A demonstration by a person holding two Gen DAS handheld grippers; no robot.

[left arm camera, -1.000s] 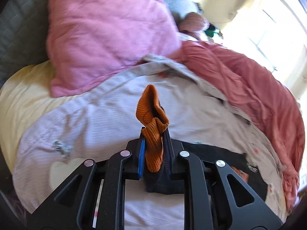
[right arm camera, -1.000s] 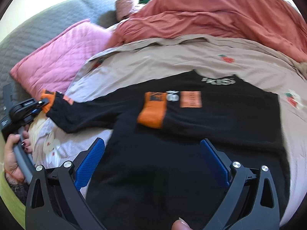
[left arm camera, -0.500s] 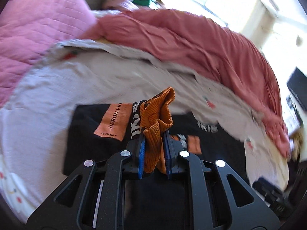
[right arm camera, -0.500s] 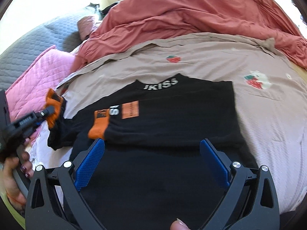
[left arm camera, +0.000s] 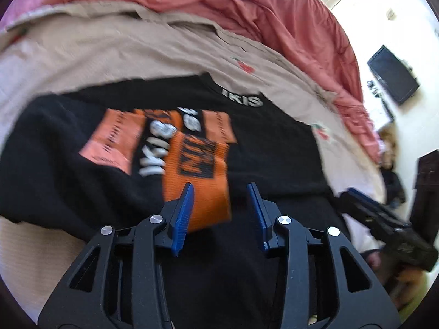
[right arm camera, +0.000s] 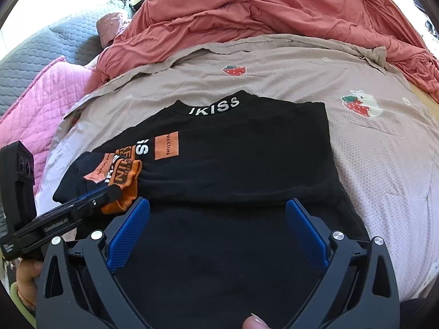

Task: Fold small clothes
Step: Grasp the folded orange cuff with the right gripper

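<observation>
A black sweater (right arm camera: 247, 164) with a white-lettered collar lies flat on the bed, one sleeve folded across its chest. The other sleeve's orange cuff (left arm camera: 197, 181) rests on the chest over the first cuff and the orange patches. My left gripper (left arm camera: 221, 192) hovers just over it with its jaws opening. The cuff lies loose between the blue pads, close to the left one and not squeezed. From the right wrist view, the left gripper (right arm camera: 109, 192) reaches in from the left beside the cuff (right arm camera: 123, 183). My right gripper (right arm camera: 218, 208) stands wide open above the sweater's lower body, holding nothing.
The sweater lies on a beige sheet (right arm camera: 384, 150) with strawberry prints. A coral duvet (right arm camera: 274, 8) is bunched along the far side. A pink quilted pillow (right arm camera: 41, 101) and a grey one (right arm camera: 55, 44) lie at the left. A dark screen (left arm camera: 392, 79) hangs on the far wall.
My left gripper swung from the pink pillow side over the sweater with the orange cuff, sank, and its jaws parted, leaving the cuff on the chest. The right gripper shifted slightly.
</observation>
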